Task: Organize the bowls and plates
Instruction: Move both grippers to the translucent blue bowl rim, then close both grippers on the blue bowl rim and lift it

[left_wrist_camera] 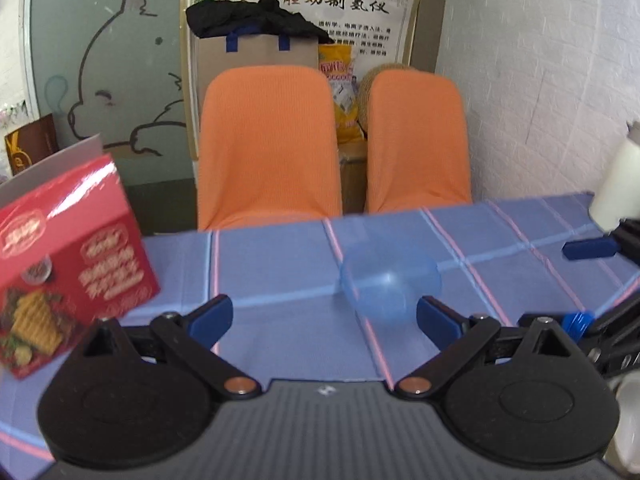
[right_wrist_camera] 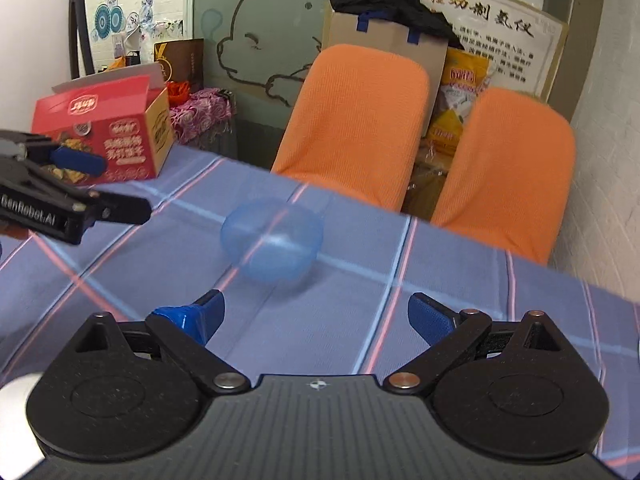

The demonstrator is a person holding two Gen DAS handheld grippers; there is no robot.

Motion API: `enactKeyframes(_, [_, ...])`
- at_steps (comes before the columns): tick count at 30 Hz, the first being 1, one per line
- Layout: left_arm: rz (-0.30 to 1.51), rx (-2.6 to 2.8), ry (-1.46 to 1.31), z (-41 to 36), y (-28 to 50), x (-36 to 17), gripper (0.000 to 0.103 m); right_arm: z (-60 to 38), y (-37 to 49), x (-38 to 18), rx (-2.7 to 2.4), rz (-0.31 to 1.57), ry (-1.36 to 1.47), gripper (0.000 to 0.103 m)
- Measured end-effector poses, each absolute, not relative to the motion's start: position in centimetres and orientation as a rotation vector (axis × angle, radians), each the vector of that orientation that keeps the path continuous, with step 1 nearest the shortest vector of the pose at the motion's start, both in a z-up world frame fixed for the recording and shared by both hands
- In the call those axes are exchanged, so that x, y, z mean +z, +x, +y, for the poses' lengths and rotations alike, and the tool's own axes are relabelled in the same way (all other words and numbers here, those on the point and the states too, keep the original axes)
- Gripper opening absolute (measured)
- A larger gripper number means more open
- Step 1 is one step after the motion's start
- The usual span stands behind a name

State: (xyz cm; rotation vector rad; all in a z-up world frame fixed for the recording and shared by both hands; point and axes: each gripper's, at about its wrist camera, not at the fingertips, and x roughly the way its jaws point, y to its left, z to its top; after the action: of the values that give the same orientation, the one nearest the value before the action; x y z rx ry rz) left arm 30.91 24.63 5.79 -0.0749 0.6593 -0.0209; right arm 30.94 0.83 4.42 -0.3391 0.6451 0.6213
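Both the left tongs (left_wrist_camera: 324, 316) and right tongs (right_wrist_camera: 316, 316) gape wide, holding nothing. Just beyond, the blue bowl (right_wrist_camera: 272, 240) sits alone on the checked desk (right_wrist_camera: 460, 280), at twelve o'clock. Approach stage, I judge; next, one jaw must straddle its rim. Farther, at ten o'clock, stands a red box (right_wrist_camera: 108, 136).

Light: even, moderately bright indoor light, soft shadows.
Glare: white sheen on the red box (left_wrist_camera: 68, 264) top.
Blur: the blue bowl (right_wrist_camera: 272, 240) looks smeared and hazy in both views.
Distortion: strong fisheye bending, dark rounded corners.
Focus: the left gripper (left_wrist_camera: 324, 316) body sharp; wall poster (left_wrist_camera: 320, 12) soft.
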Motion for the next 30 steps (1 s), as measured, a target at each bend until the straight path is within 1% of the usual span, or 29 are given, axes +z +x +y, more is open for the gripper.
enactKeyframes(4, [0.708,-0.081,-0.165,25.9,35.8,4.7,0.097,2.9,33.7,3.3,0.64,0.65,-0.33,0.086])
enactKeyframes(10, [0.788,-0.107,-0.171,25.2,40.7,0.7,0.098,4.6,36.2,-0.3,0.65,0.733,-0.347,0.086])
enactKeyframes(12, [0.808,-0.111,-0.171,24.9,41.9,-0.2,0.098,5.0,36.3,-0.7,0.672,0.749,-0.353,0.086])
enactKeyframes(21, [0.819,-0.133,-0.194,24.8,43.9,-1.5,0.098,4.8,35.8,0.0,0.68,0.748,-0.383,0.086])
enactKeyframes(30, [0.838,-0.157,-0.19,24.0,44.6,-2.2,0.097,7.1,37.3,-1.9,0.707,0.798,-0.391,0.086])
